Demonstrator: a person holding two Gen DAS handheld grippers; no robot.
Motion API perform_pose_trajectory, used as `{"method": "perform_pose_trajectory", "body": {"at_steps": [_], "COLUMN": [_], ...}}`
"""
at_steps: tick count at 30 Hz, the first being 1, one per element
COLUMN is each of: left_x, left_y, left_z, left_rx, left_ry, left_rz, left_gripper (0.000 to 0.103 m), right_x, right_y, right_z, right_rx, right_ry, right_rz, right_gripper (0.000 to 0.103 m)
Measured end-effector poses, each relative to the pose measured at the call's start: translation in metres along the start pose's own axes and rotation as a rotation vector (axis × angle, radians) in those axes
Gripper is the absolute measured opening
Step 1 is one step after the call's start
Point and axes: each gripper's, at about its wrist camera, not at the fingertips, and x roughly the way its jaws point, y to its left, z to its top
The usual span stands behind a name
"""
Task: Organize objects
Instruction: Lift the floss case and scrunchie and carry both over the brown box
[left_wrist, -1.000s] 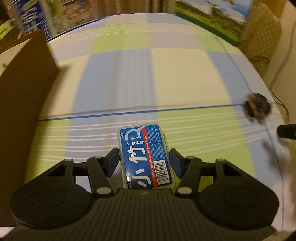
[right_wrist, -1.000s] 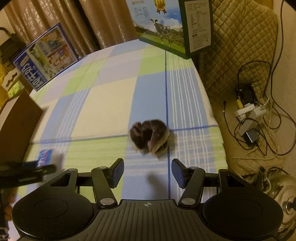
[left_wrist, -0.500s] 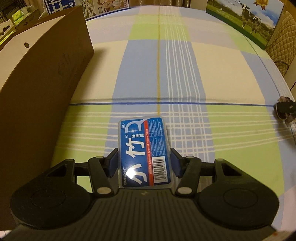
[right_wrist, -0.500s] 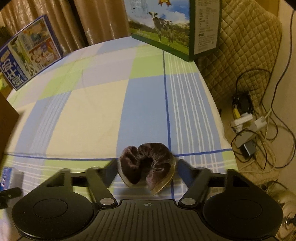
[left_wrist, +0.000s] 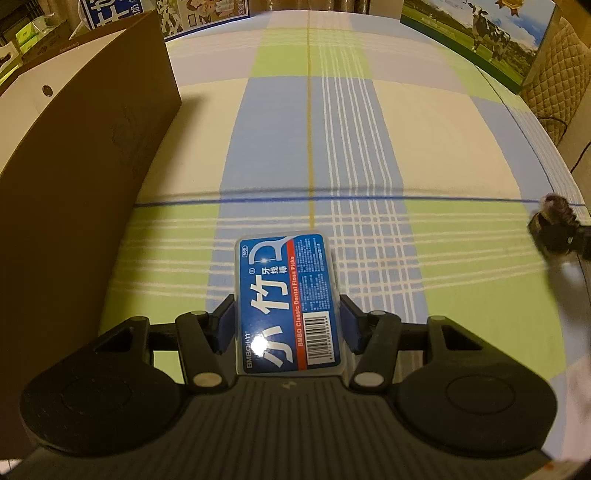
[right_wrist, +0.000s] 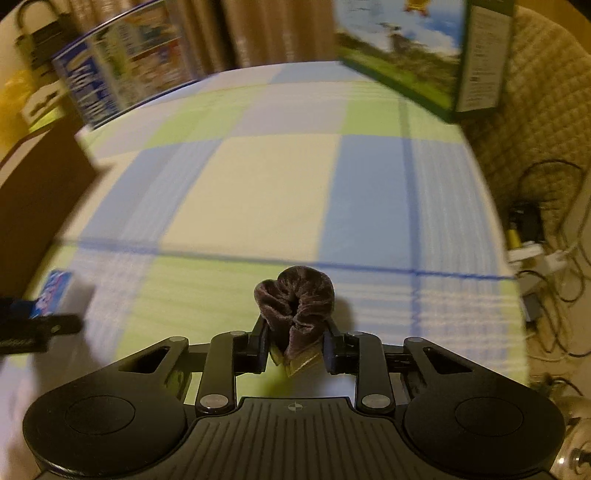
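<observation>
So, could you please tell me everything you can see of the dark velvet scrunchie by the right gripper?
The scrunchie is a dark brown, velvety fabric ring, gathered into soft folds, with a lighter golden lining peeking out at its near end. The right gripper, whose jaws have just been closing, pinches it, squeezing the ring narrow between the pads. Its far, rounded end sticks out past the fingertips above the checked tablecloth. Whether it rests on the cloth is unclear.

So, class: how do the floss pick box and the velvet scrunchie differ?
The floss pick box is flat, rigid, blue and printed; the velvet scrunchie is soft, crumpled and dark brown. The box sits in the left gripper, the scrunchie in the right gripper. Both are clamped between jaws.
</observation>
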Motion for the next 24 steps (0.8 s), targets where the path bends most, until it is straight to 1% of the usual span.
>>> {"method": "perform_pose_trajectory", "body": {"at_steps": [7,10,14,17,20,22,24], "left_x": [-0.018,-0.025,-0.034,-0.042,-0.048,-0.052,-0.053], "left_y": [0.003,0.005,0.007,0.011,0.016,0.02,0.022], "left_z": [-0.032,-0.046,-0.063,-0.076,-0.087,-0.093,-0.096], "left_rx": [-0.001,-0.006,-0.015,-0.026,-0.035,-0.046,-0.053], "left_ry": [0.01,0.019,0.033,0.043,0.054,0.06,0.06], "left_rz": [-0.012,-0.012,-0.013,-0.016,-0.013,-0.01,-0.009], "left_gripper": [0.052,0.052,0.052,0.052,0.052,0.052,0.052], "right_x": [-0.012,-0.015,-0.014,-0.013,-0.012,-0.012,-0.009], "right_y": [0.046,0.069,0.095,0.113,0.127,0.129,0.129], "right_z": [-0.025,-0.039,-0.054,-0.065,-0.071,-0.072,-0.072], "right_rx": [-0.093,-0.134,-0.2,-0.26,-0.313,-0.326,-0.325], "right_ry": [0.033,0.06,0.099,0.121,0.117,0.111,0.115], "right_rz": [0.135,0.191,0.237,0.262,0.248,0.233,0.232], "right_gripper": [0.025,0.025,0.025,0.025,0.028,0.036,0.042]}}
